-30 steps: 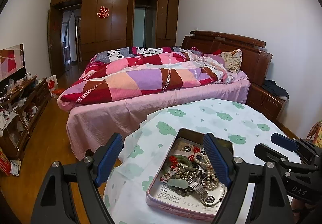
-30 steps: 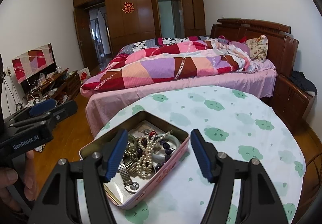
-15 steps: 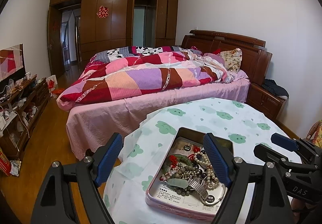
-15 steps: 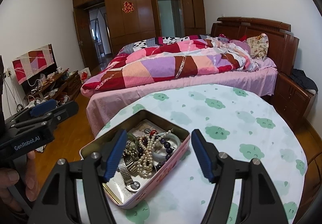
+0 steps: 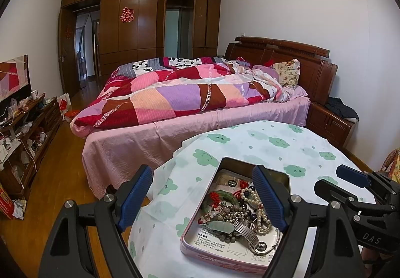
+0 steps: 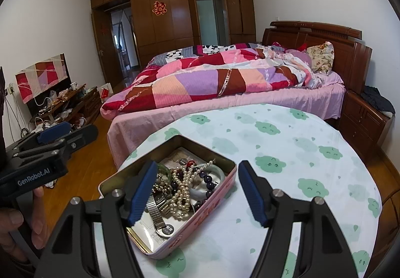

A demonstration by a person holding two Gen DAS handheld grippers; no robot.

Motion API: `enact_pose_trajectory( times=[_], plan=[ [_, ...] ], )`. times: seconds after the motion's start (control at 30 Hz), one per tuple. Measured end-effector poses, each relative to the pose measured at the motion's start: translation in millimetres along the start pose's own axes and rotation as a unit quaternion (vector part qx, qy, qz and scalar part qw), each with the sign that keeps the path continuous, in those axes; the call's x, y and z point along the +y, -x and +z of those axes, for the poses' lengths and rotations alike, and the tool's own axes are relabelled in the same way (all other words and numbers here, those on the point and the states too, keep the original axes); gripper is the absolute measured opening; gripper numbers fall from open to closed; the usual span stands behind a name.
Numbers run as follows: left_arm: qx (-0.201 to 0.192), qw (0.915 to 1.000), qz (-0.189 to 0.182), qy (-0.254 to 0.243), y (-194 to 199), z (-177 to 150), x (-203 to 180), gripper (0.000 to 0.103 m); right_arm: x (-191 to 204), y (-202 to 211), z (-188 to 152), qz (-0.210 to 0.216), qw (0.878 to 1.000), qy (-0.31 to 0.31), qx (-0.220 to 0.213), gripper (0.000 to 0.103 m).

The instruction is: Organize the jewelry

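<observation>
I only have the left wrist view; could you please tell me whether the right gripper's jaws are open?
Observer: Yes, the right gripper is open and empty, jaws wide apart.
Operator: Where is it relative to the tin?
Observer: One finger is above the tin's jewelry; the other is over the tablecloth outside it.
Operator: Anything in the tin I might miss?
Observer: A pale bangle lies by the wall nearest that outer finger, partly under the pearl strand.

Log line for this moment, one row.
left hand-held gripper: open, empty | right hand-held gripper: open, empty | jewelry: tangled in pink tin | tin: on table
</observation>
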State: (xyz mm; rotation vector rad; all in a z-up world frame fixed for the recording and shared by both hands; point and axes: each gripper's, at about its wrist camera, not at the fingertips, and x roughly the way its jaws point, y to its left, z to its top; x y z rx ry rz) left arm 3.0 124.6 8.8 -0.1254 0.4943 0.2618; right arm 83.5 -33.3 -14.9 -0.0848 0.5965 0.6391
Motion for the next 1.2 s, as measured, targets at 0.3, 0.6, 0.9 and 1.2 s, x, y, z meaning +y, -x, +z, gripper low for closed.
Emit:
enact_pose_trajectory(
  times=[0.3,0.6,0.9,1.2],
  plan=[
    [-0.001,1.0,0.001,-0.001,-0.2,-2.6,-0.6,0.083,-0.2,0.2,0.5,0.0,1.0,0.0,0.0,0.071],
    [0.003,1.0,-0.006,-0.001,-0.8,-3.7,-1.2,0.083,-0.2,0.0,0.8,0.0,1.0,0.0,0.001,0.071],
    [0.007,1.0,-0.001,0.0,-4.7,-4.5,-0.9,0.083,-0.2,0.3,0.8,0.0,1.0,0.0,0.001,0.071],
    [0.01,0.9999,0.004,-0.005,-6.9,-7.5,-1.5,0.083,-0.3,-0.6,-2.7,-0.002,1.0,-0.001,0.002,0.074]
  ],
)
